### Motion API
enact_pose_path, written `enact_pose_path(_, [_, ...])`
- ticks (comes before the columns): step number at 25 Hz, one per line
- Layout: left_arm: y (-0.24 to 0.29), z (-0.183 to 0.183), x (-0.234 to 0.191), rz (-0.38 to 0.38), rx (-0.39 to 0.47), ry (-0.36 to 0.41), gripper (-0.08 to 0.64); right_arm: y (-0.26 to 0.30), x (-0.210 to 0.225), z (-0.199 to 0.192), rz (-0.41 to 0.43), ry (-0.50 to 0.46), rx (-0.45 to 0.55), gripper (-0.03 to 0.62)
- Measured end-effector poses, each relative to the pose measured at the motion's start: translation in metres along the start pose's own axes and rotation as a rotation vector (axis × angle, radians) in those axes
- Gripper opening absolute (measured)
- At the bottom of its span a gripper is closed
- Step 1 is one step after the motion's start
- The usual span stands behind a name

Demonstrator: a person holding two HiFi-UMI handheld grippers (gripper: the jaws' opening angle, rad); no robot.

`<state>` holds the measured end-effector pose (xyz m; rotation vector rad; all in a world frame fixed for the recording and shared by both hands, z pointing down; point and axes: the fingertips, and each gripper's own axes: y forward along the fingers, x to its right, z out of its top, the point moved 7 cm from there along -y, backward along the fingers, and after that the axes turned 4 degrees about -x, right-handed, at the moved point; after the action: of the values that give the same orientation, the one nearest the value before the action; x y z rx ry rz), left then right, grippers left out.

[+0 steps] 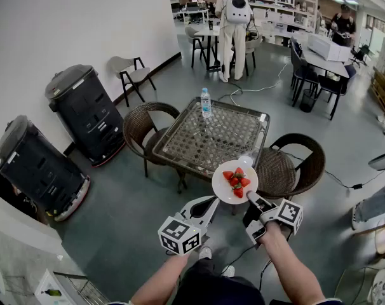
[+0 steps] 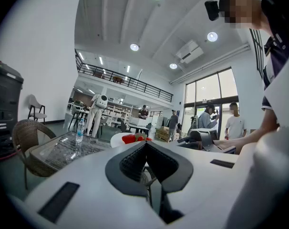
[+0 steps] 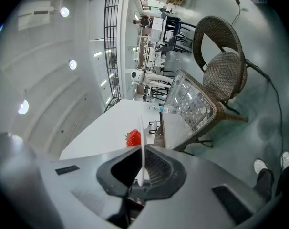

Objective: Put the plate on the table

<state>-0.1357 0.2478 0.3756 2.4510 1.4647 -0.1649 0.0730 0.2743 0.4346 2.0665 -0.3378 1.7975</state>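
Note:
A white plate (image 1: 225, 187) with several strawberries (image 1: 236, 179) hangs over the floor just off the near corner of the glass-topped wicker table (image 1: 180, 146). My right gripper (image 1: 251, 204) is shut on the plate's near rim. In the right gripper view the plate (image 3: 141, 136) shows edge-on between the jaws of the right gripper (image 3: 142, 168), with a strawberry (image 3: 133, 138) beside it. My left gripper (image 1: 209, 205) is shut on nothing, just left of and below the plate. From the left gripper (image 2: 145, 146) view, the plate (image 2: 119, 139) sits ahead, near the table (image 2: 58, 151).
A water bottle (image 1: 206, 103) stands at the table's far edge. Wicker chairs (image 1: 288, 167) (image 1: 139, 124) flank the table. Two black bins (image 1: 84, 110) stand by the left wall. A cable (image 1: 342, 182) lies on the floor. People stand at the back.

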Motion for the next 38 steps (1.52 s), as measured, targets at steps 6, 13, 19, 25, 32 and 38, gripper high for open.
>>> enact_pose_path(6, [0.003, -0.001, 0.002, -0.003, -0.003, 0.002, 0.008, -0.001, 0.002, 0.003, 0.002, 0.000, 0.001, 0.018])
enact_pose_path(13, [0.003, -0.002, 0.004, -0.006, -0.005, 0.006, 0.008, -0.001, 0.003, 0.003, 0.017, 0.013, 0.000, 0.018])
enact_pose_path(19, [0.005, -0.002, 0.006, 0.001, -0.010, 0.007, 0.008, -0.004, 0.005, 0.006, 0.015, 0.022, -0.002, 0.018])
enact_pose_path(25, [0.021, -0.001, 0.015, 0.005, -0.008, 0.010, 0.008, -0.012, 0.006, 0.026, 0.020, 0.015, -0.006, 0.017])
enact_pose_path(32, [0.038, -0.004, -0.002, 0.000, -0.018, -0.005, 0.008, 0.005, 0.010, 0.043, 0.013, 0.009, -0.002, 0.018])
enact_pose_path(38, [0.062, 0.001, -0.031, -0.012, -0.023, -0.017, 0.008, 0.032, 0.014, 0.066, 0.003, 0.006, 0.010, 0.018])
